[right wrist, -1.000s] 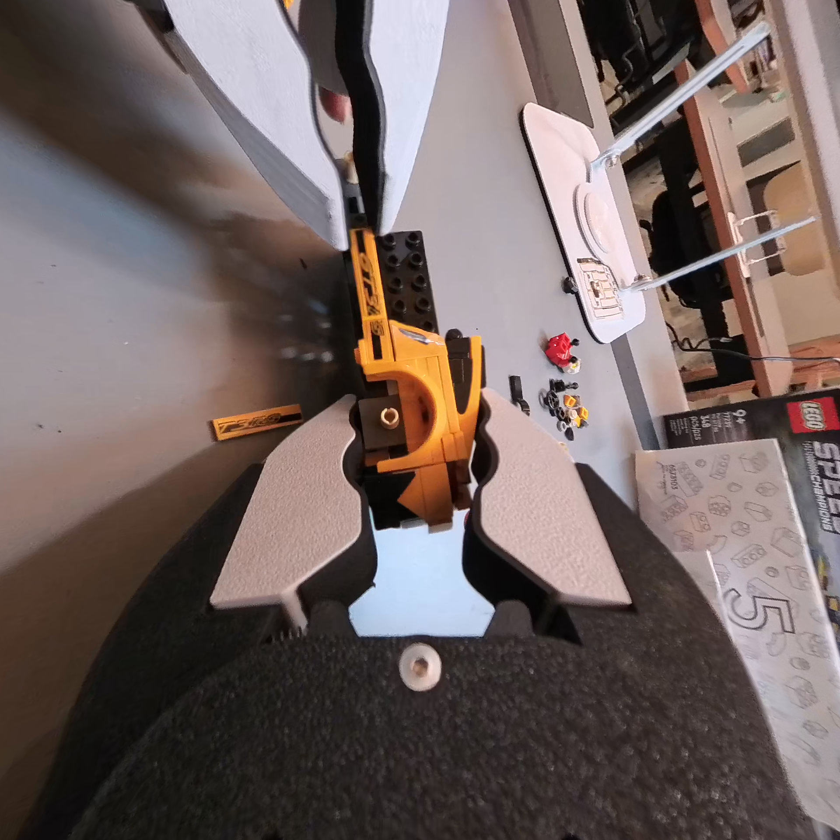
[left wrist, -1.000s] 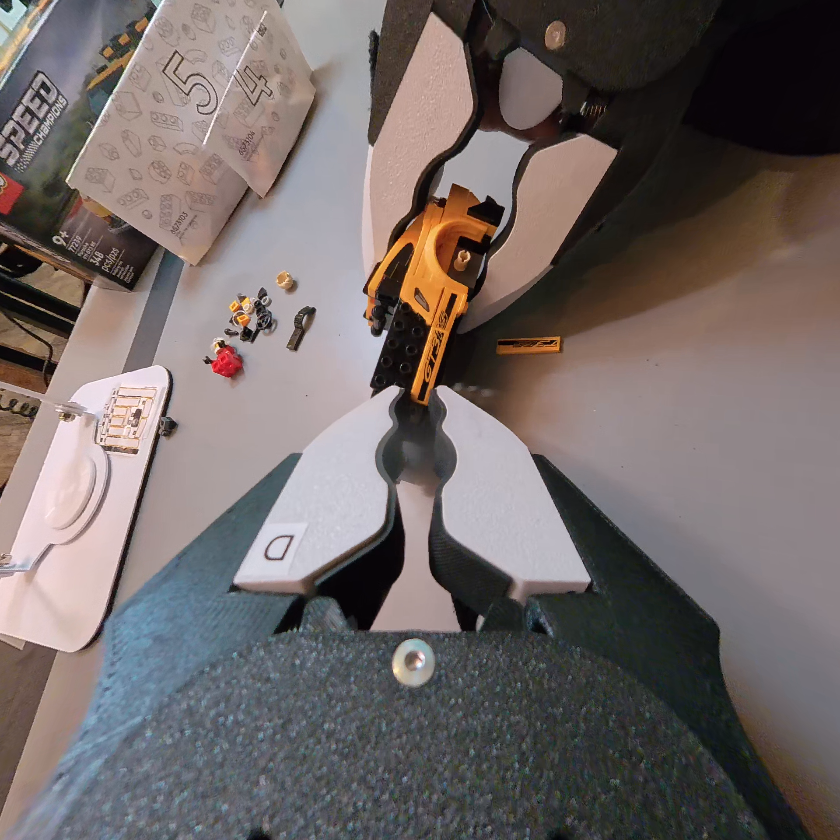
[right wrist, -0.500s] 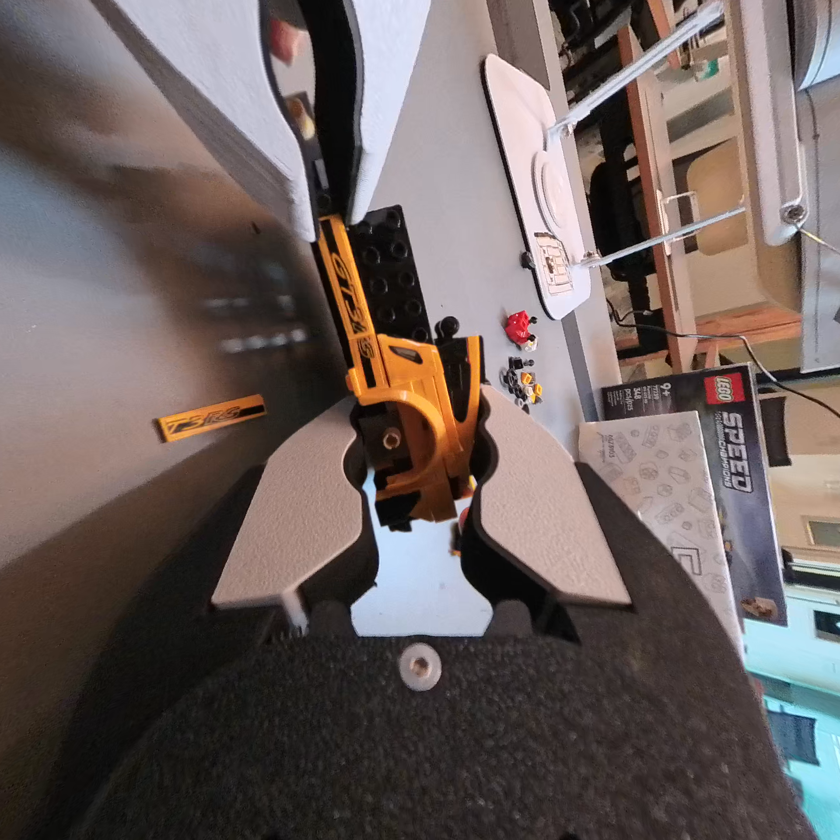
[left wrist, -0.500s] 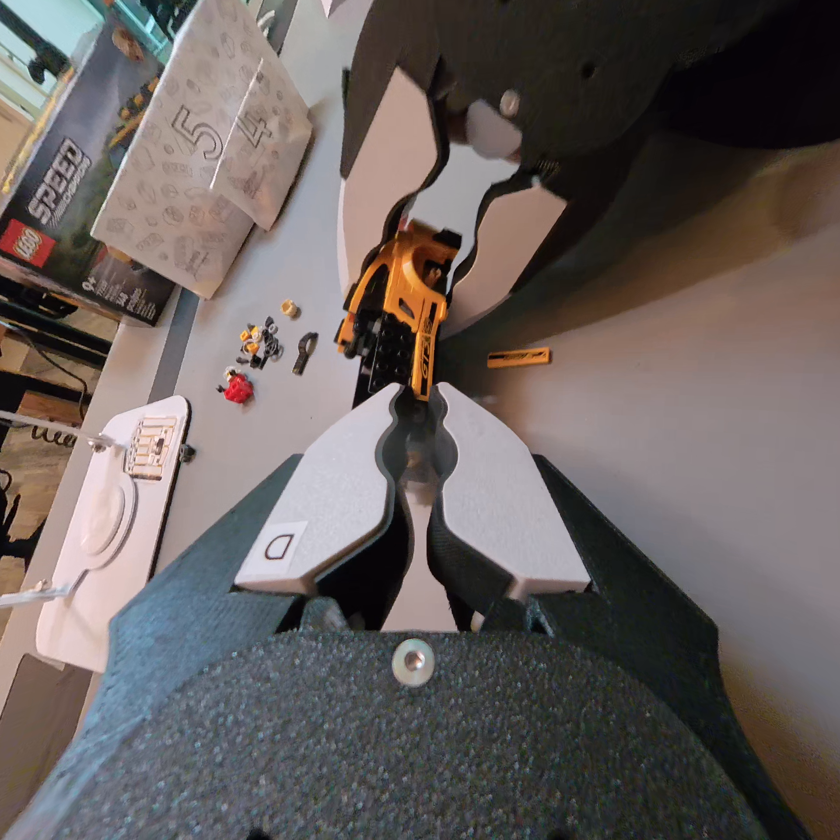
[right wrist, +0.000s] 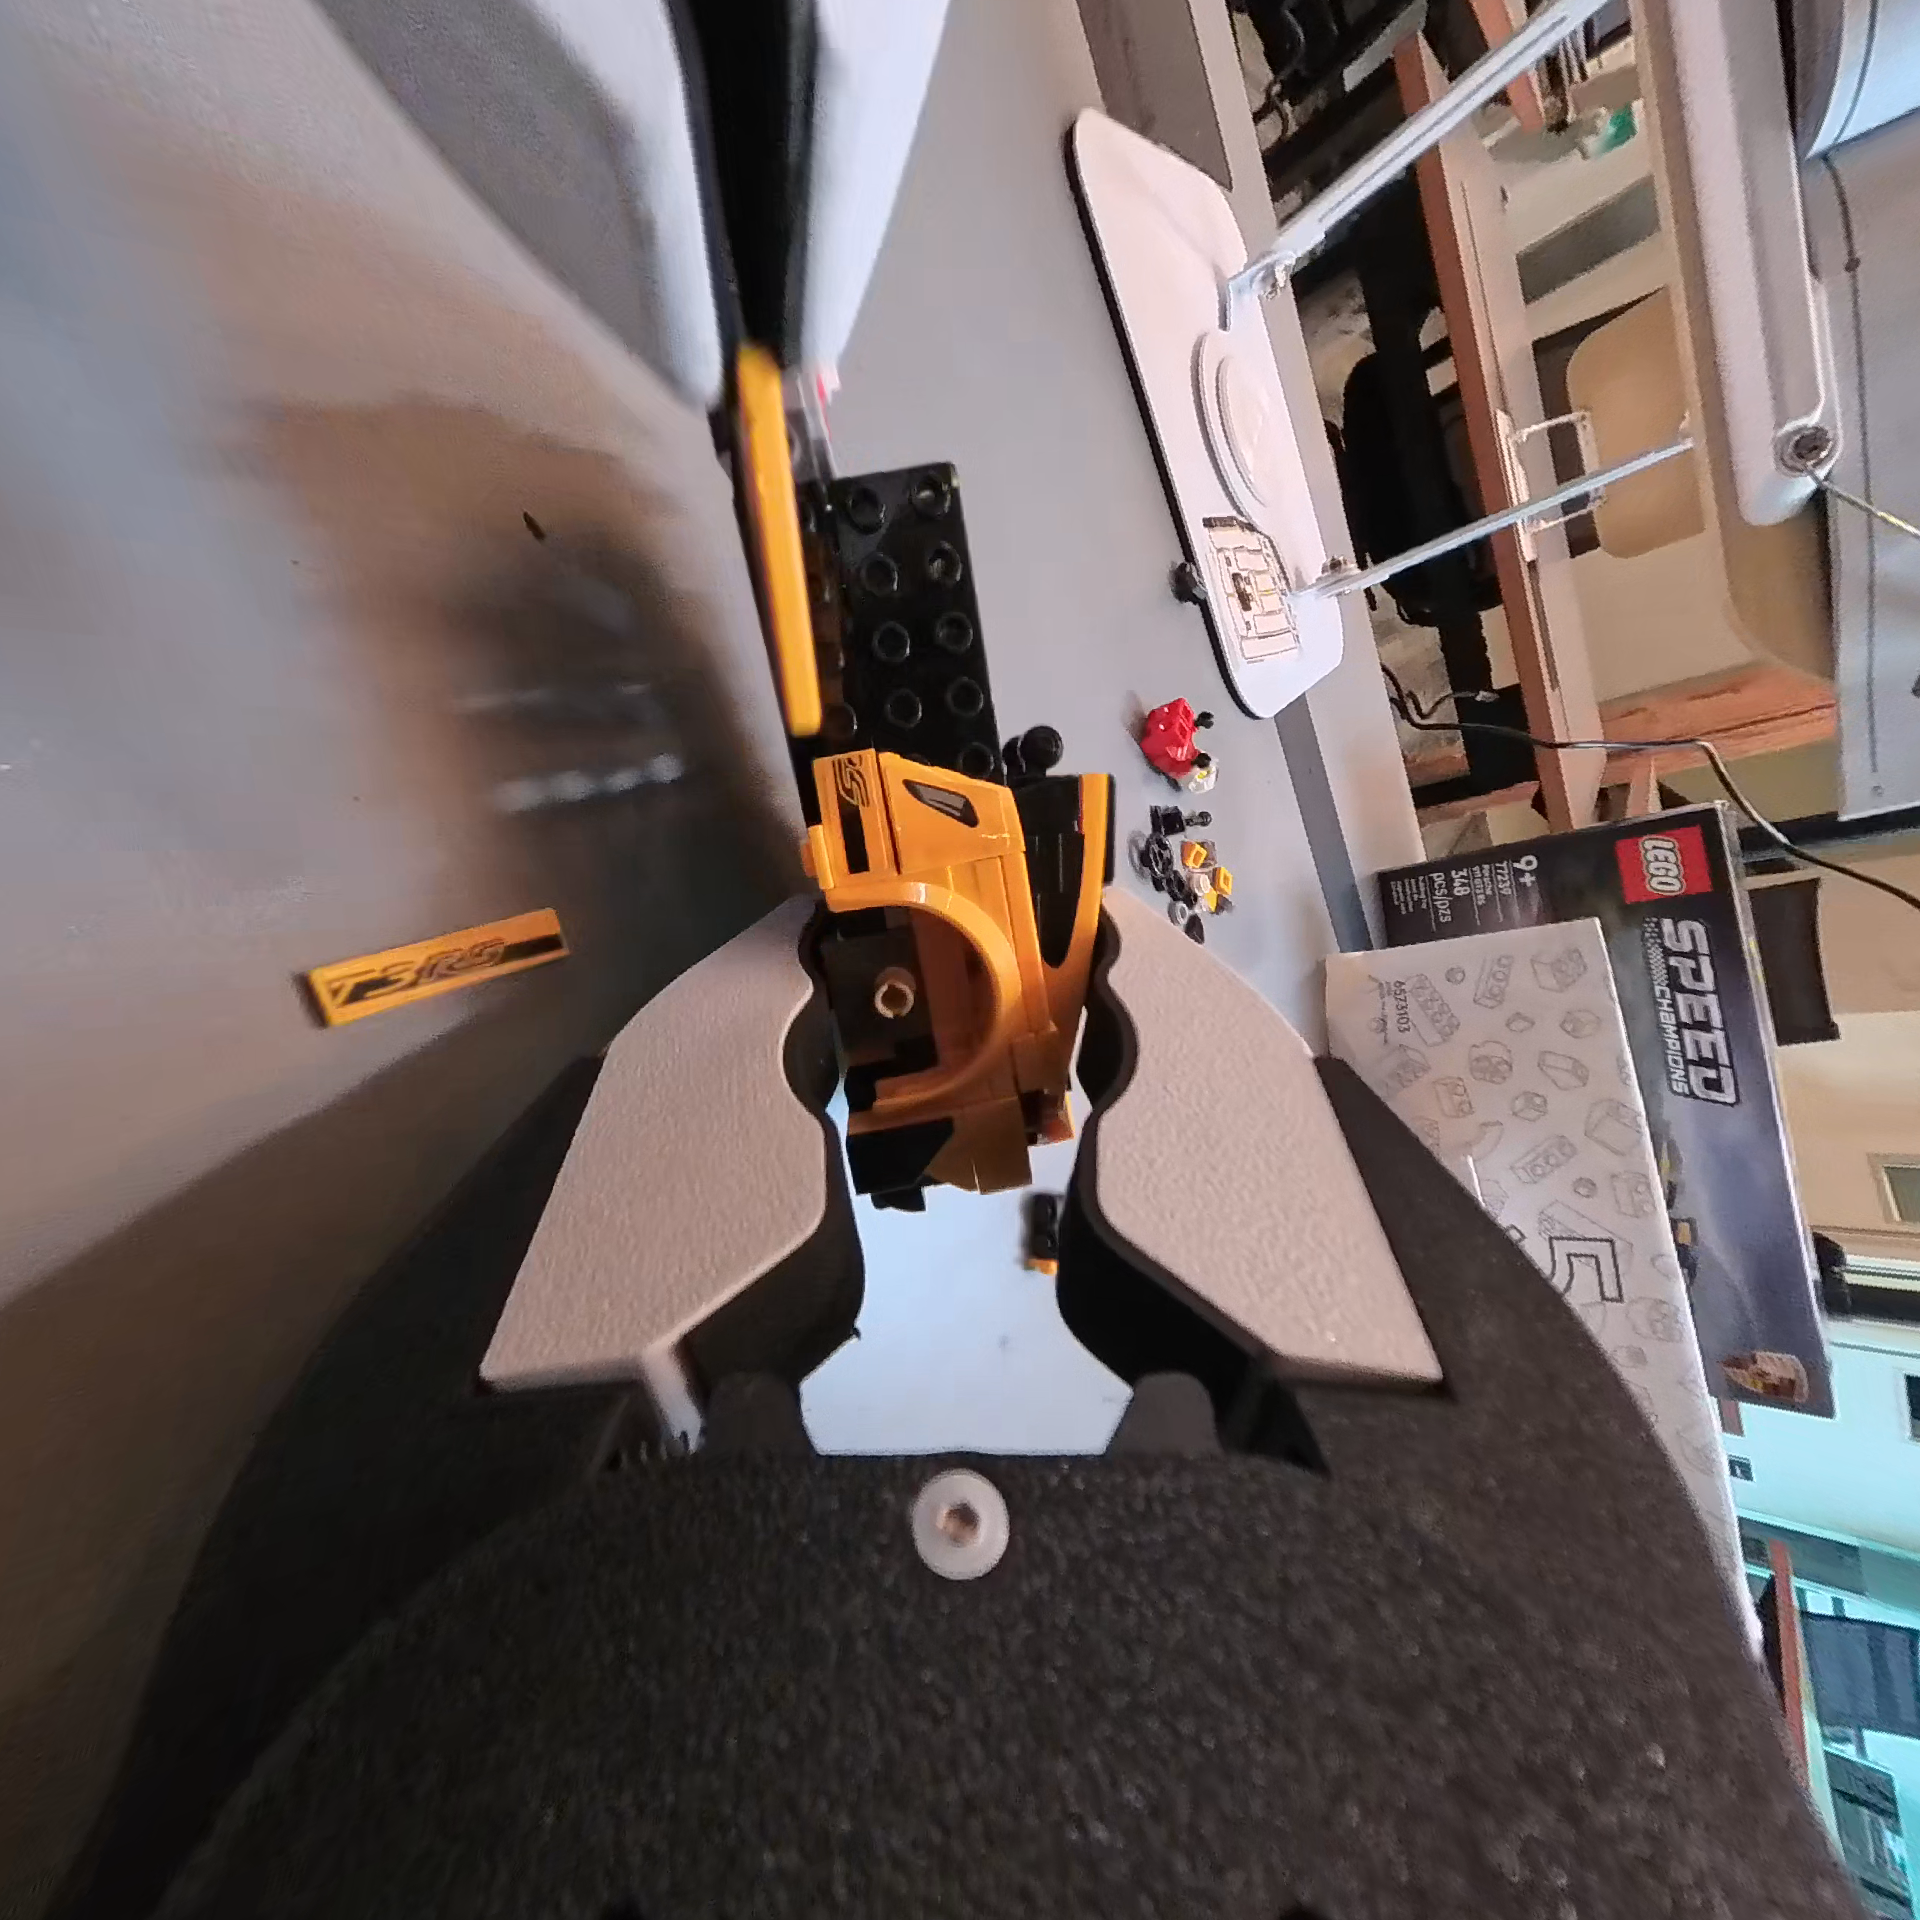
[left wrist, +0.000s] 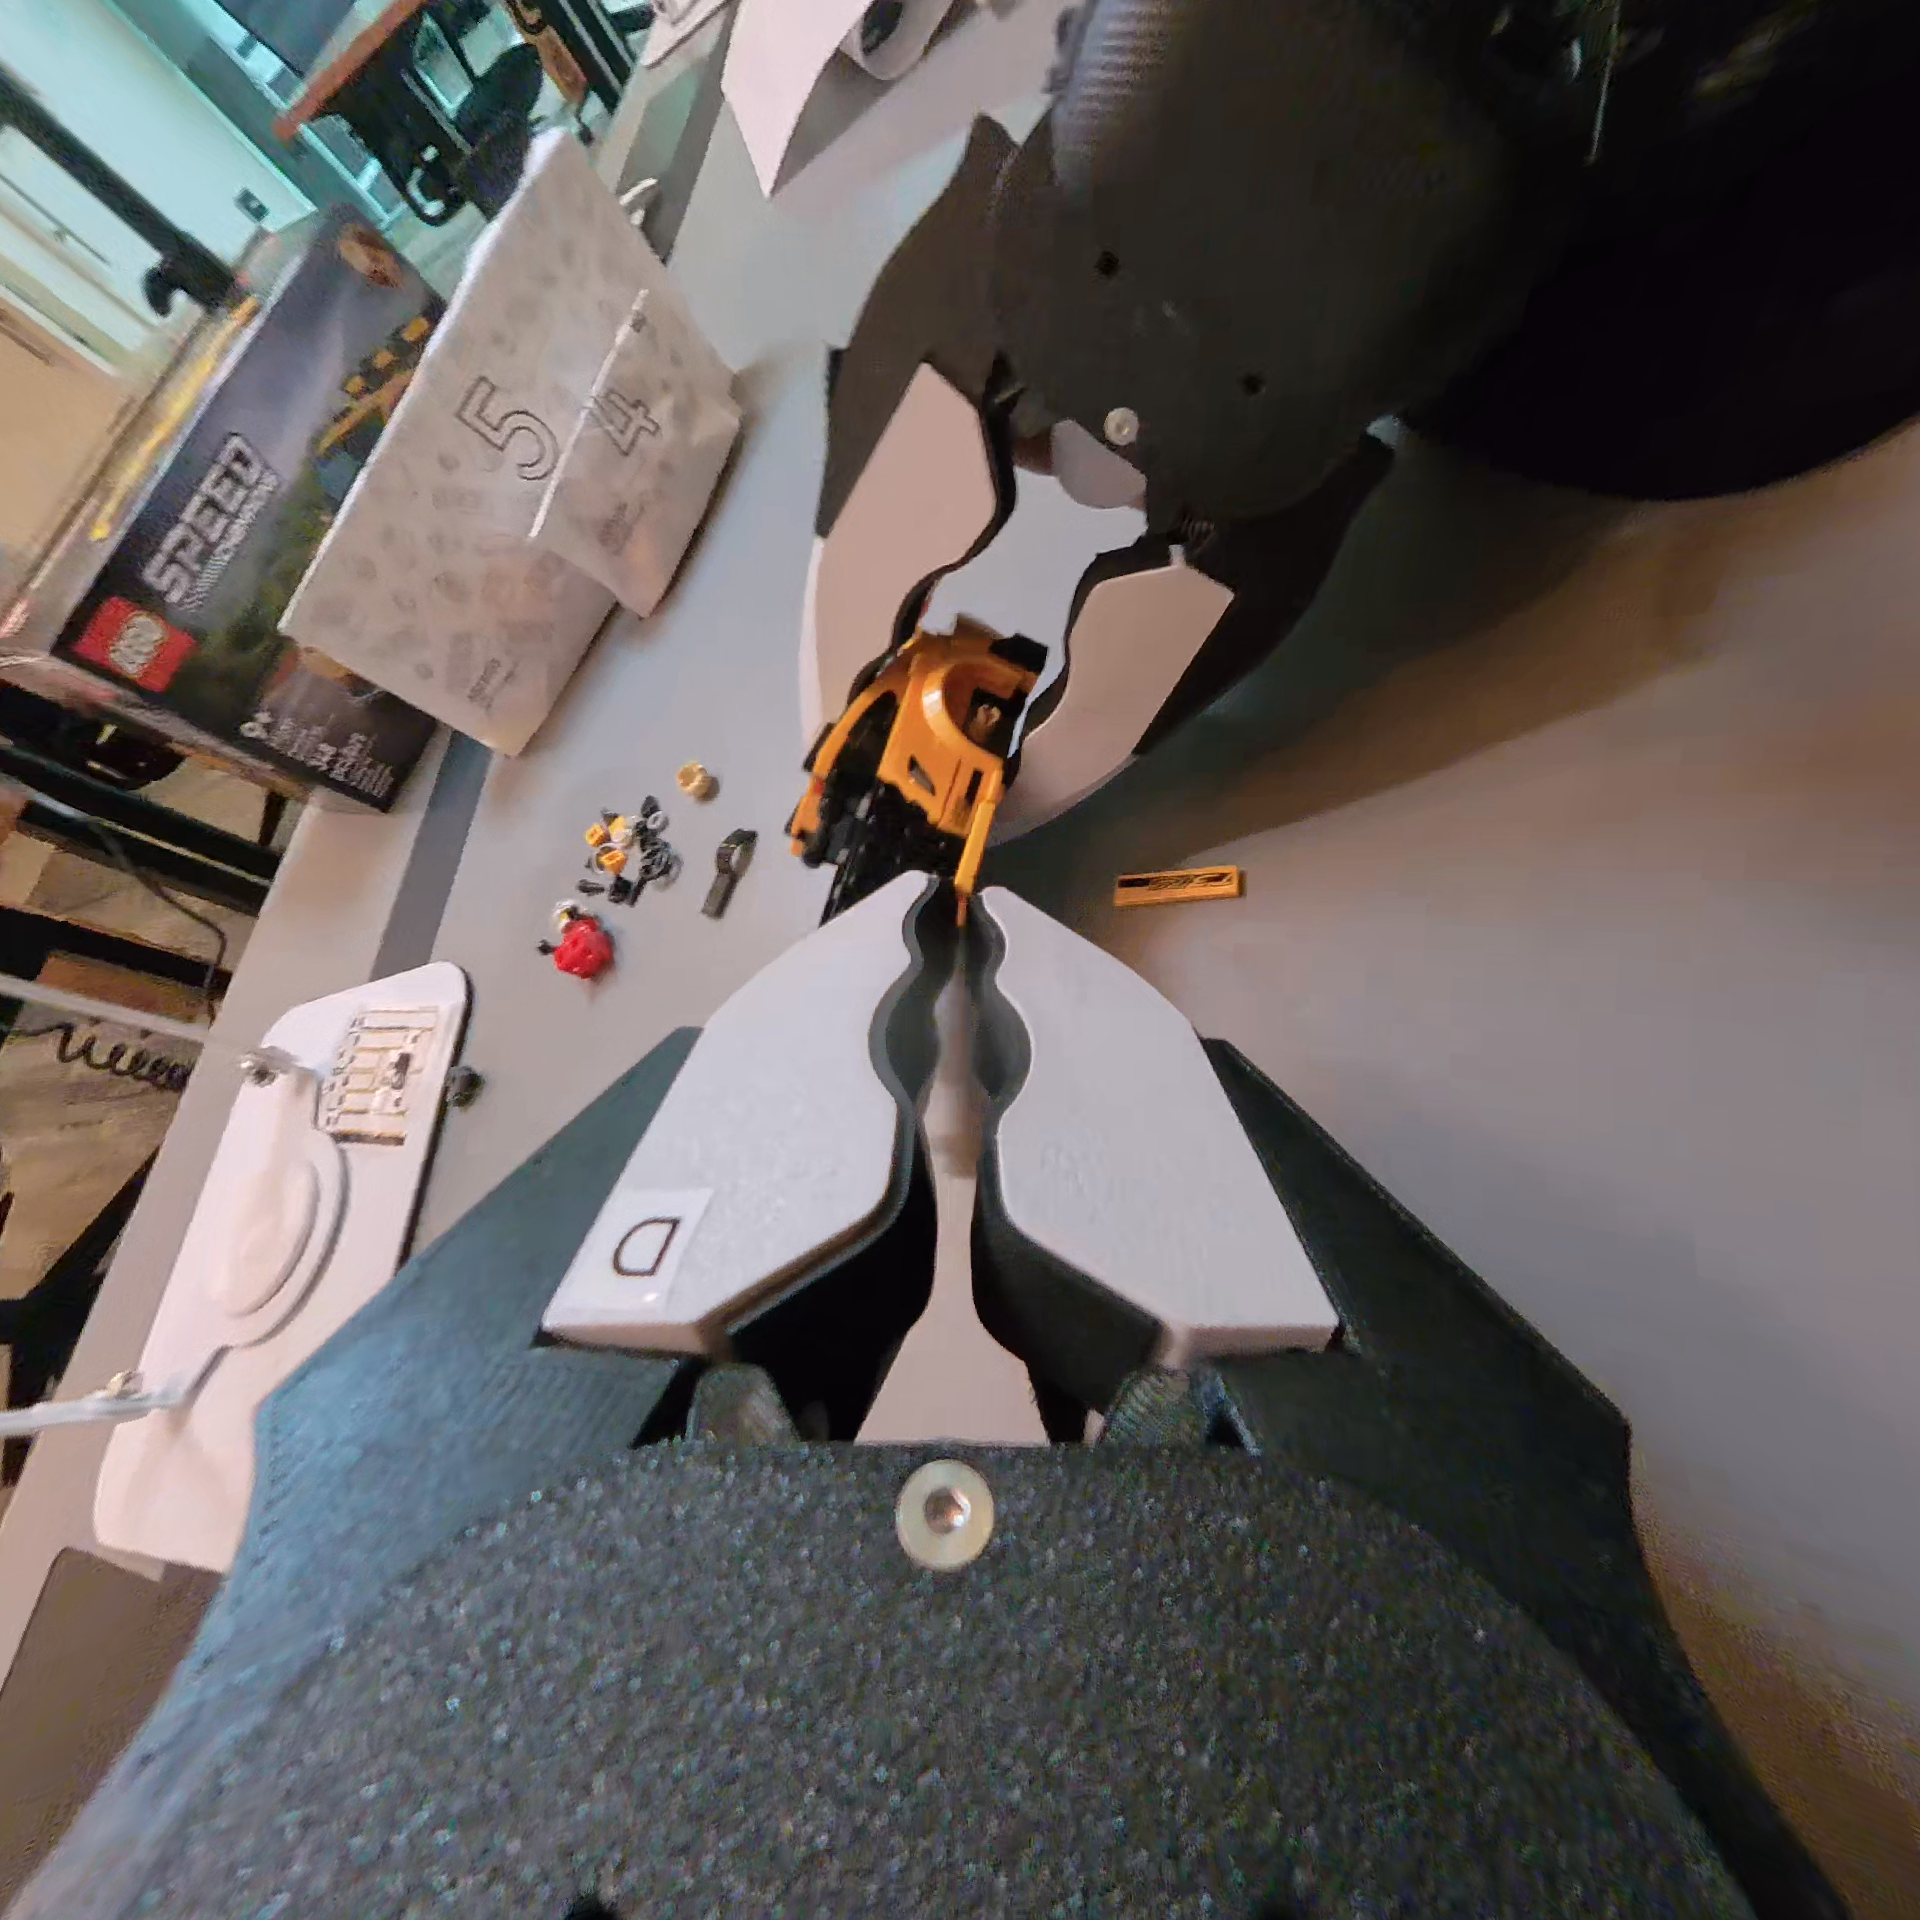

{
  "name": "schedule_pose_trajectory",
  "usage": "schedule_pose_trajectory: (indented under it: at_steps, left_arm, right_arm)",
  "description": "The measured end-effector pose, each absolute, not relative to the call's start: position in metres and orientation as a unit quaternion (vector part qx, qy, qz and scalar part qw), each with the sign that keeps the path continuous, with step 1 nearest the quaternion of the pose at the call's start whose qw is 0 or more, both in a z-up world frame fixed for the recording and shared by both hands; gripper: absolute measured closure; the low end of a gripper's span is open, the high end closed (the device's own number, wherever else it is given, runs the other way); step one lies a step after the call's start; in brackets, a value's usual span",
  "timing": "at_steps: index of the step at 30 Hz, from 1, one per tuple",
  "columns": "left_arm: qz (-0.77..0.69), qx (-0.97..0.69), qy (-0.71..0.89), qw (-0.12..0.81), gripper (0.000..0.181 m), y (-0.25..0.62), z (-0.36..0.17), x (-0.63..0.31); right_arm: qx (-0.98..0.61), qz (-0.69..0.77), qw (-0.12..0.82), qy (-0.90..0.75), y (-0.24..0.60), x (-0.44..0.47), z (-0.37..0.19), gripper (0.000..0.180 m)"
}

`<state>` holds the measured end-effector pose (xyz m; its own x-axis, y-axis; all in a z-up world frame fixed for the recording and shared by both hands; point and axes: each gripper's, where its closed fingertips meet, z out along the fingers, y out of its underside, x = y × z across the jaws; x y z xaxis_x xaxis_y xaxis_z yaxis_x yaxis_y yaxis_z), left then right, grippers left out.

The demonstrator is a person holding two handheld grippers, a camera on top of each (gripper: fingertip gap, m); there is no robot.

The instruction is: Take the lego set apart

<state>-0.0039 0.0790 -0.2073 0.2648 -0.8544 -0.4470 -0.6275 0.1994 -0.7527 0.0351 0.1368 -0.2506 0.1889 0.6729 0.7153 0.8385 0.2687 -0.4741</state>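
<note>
Right gripper [right wrist: 951,997] clamped on the orange car body [right wrist: 951,935], held above the grey table [right wrist: 1039,312]. Left gripper [left wrist: 954,902] pinched on a thin orange side tile [right wrist: 774,540], now tilted off the black stud plate [right wrist: 914,613]; looks freed or nearly so. Already off: 1 matching printed orange tile [left wrist: 1179,885] flat on the table, well apart; 1 tiny orange-black bit [right wrist: 1042,1236] under the car. Further out: a black clip piece [left wrist: 730,858], a pile of small parts [left wrist: 629,847], a red piece [left wrist: 580,945]. Beyond those, numbered paper bags [left wrist: 520,457] on the set box [left wrist: 218,540]. Estimate: early stage. Main body, wheel arch, black plate still joined; most of the teardown left.
</note>
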Motion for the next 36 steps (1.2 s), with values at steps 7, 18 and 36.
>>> schedule_pose_trajectory:
  at_steps: [7,18,36]
  left_arm:
    - [-0.089,-0.628,0.564,0.529,0.178,0.094,-0.19,-0.032]
    - [-0.087,-0.651,0.595,0.462,0.177,0.079,-0.24,-0.02]
    - [-0.26,-0.676,0.579,0.375,0.162,0.049,-0.261,0.004]
  right_arm:
    - [-0.611,-0.093,0.492,-0.613,0.151,0.048,-0.248,0.135]
    - [-0.636,-0.066,0.492,-0.591,0.167,0.067,-0.247,0.135]
    - [-0.585,-0.082,0.483,-0.646,0.158,0.062,-0.256,0.134]
